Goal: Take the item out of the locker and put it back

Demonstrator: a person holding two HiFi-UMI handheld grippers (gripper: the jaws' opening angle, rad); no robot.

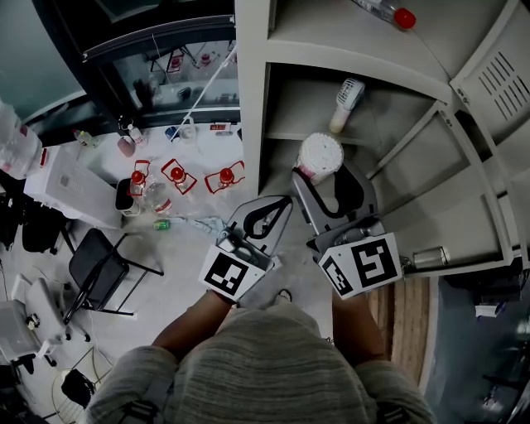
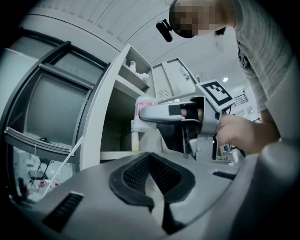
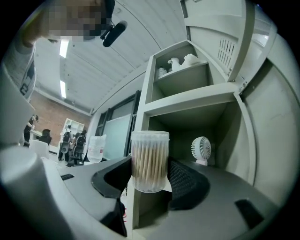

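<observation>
A clear round tub of cotton swabs stands upright between the pads of my right gripper, which is shut on it. In the head view the tub's white lid shows just in front of the open locker compartment. A small white hand fan stands at the back of that compartment, also seen as the fan in the right gripper view. My left gripper hangs beside the locker's left wall, shut and holding nothing. From the left gripper view the right gripper holds the tub at the locker mouth.
The locker door stands open at the right. The compartment above holds small white items, and a red-capped bottle lies on a shelf. To the left are a table with red-topped items and a folding chair.
</observation>
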